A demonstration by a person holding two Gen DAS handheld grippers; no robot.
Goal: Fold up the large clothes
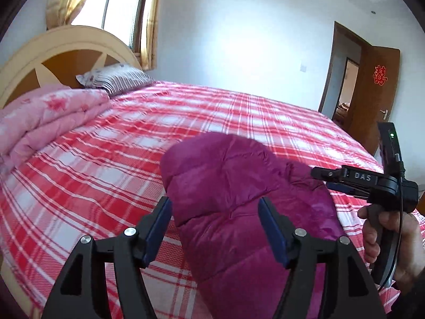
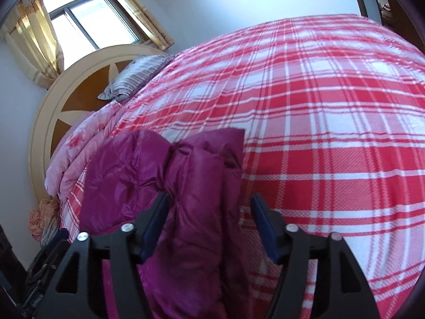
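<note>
Clearly both tools stand spread: the left gripper has its blue pads apart around a quilted magenta jacket, and the right gripper likewise straddles a bunched ridge of it, clamping nothing. Ahead of both, the jacket lies doubled on the plaid bedspread. Seen from the left, the right gripper's fingers look closed, though that angle is poor. Whether this bundle is a finished fold or one mid-way, I cannot judge. Its sleeves, hem and lower end are hidden under the gripper bodies.
</note>
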